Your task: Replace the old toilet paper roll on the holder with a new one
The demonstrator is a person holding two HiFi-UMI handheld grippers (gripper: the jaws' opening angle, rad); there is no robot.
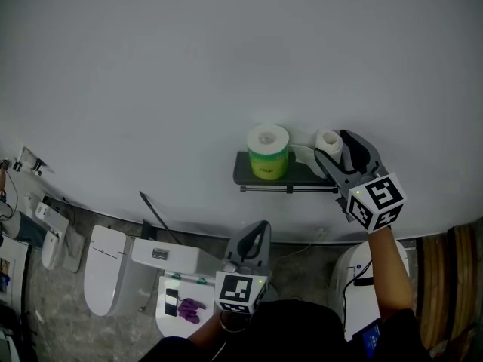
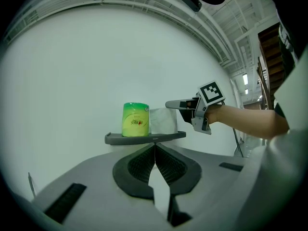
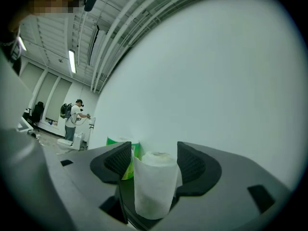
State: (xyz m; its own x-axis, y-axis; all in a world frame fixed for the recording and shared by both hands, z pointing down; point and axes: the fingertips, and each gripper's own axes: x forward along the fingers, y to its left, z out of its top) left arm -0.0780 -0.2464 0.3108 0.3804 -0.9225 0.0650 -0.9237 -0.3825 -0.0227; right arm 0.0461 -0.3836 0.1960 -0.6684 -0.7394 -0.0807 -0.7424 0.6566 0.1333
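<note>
Roll [image 3: 153,186], white, stands on grey shelf [image 1: 249,178] between right tool's [image 1: 330,142] parted jaws, unclamped; green roll [image 1: 268,153] beside it, label unreadable; left tool [image 2: 155,146] closed, empty; white wall [image 1: 226,66] behind.

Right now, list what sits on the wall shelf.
A green wrapped roll and a white roll stand on the shelf; the right tongs straddle the white one, hiding the shelf's right end from above.

The new toilet paper roll [image 1: 268,153] has a green and yellow wrapper. The old roll [image 1: 327,140] is white. The shelf [image 1: 247,176] is dark grey. The right gripper [image 1: 332,146] and left gripper [image 1: 262,226] are grey, with black and white squares on their cubes.
</note>
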